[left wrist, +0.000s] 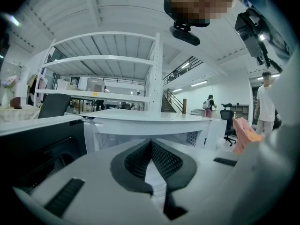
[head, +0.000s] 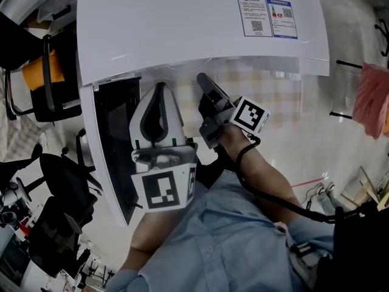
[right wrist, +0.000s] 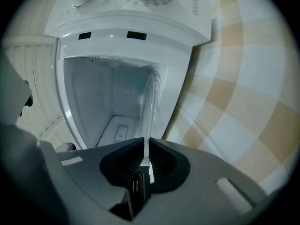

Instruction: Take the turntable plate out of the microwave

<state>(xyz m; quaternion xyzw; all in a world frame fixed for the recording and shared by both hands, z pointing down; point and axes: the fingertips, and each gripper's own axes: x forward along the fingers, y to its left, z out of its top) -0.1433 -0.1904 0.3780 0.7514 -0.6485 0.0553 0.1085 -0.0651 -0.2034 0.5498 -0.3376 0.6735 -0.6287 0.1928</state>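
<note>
The white microwave (head: 182, 23) stands with its dark door (head: 112, 139) swung open to the left. In the right gripper view the clear glass turntable plate (right wrist: 151, 107) shows edge-on, reaching from the jaws into the white cavity (right wrist: 108, 102). My right gripper (right wrist: 146, 146) is shut on the plate's near rim. From the head view, the right gripper (head: 203, 81) reaches under the microwave's front edge. My left gripper (head: 159, 89) hovers beside it in front of the door. Its jaws (left wrist: 151, 144) are shut with nothing between them.
A beige checked cloth (head: 267, 102) covers the table in front of the microwave (left wrist: 140, 121). Black office chairs (head: 61, 181) stand at the left and a pink cloth (head: 371, 99) hangs at the right. White shelving (left wrist: 108, 60) and a standing person (left wrist: 266, 102) are behind.
</note>
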